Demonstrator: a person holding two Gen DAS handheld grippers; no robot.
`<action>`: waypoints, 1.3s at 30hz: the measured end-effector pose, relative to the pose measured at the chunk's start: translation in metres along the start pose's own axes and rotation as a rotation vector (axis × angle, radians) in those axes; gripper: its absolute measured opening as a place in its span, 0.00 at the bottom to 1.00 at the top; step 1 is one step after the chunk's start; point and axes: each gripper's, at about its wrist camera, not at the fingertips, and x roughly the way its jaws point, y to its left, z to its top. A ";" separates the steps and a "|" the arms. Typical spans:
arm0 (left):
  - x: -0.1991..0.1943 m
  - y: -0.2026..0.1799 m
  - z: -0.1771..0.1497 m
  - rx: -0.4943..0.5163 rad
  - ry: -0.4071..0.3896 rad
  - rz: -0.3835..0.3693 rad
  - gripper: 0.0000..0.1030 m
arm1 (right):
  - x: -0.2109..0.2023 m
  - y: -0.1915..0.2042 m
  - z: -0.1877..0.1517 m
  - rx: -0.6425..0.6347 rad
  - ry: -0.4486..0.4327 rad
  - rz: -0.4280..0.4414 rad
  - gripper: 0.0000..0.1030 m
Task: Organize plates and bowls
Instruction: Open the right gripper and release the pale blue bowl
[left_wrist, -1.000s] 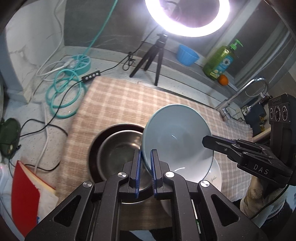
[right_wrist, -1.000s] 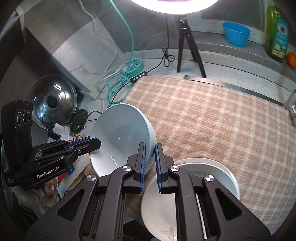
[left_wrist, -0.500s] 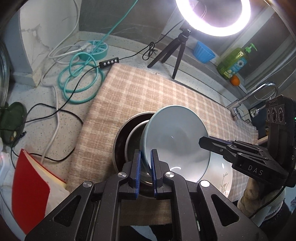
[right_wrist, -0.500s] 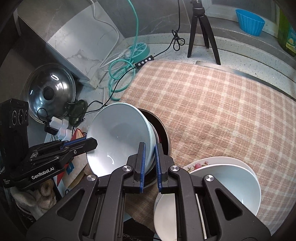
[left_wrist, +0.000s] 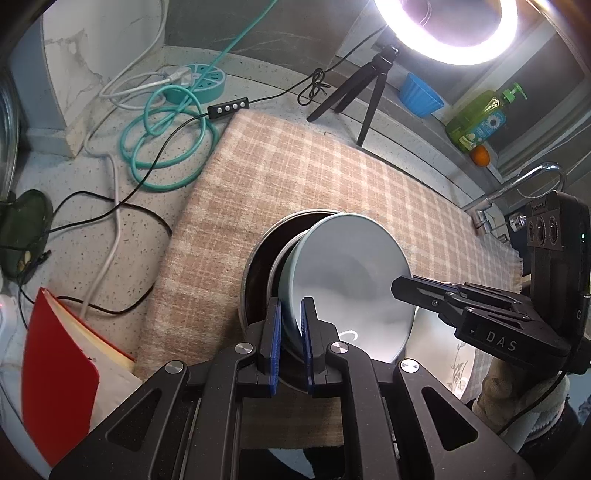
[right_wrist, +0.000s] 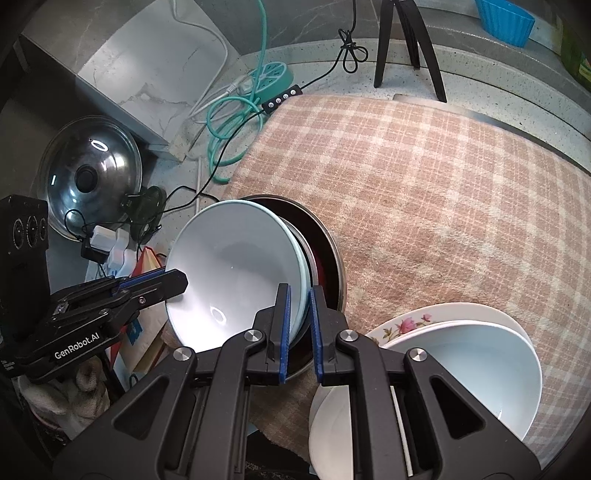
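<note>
Left wrist view: left tool (left_wrist: 291, 332) pinches the near rim of the pale blue bowl (left_wrist: 351, 280), which tips over the steel bowl (left_wrist: 258, 258) just beyond, so it looks set to nest there.

Right wrist view: right tool (right_wrist: 300, 325) pinches the opposite rim, with the white bowl (right_wrist: 461, 373) beside it on the desk (right_wrist: 443, 184).

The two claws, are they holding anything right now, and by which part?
Both grip the pale blue bowl by its rim: left claw on one side, right claw on the opposite side.
</note>
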 end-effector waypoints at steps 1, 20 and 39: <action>0.001 0.000 0.000 0.001 0.002 0.001 0.09 | 0.001 0.000 0.000 0.000 0.003 0.002 0.11; 0.008 0.002 0.004 -0.003 0.019 0.010 0.09 | 0.000 0.002 0.002 -0.012 0.008 -0.003 0.12; -0.021 0.009 0.003 -0.009 -0.066 -0.007 0.12 | -0.043 0.002 -0.006 -0.040 -0.106 0.031 0.15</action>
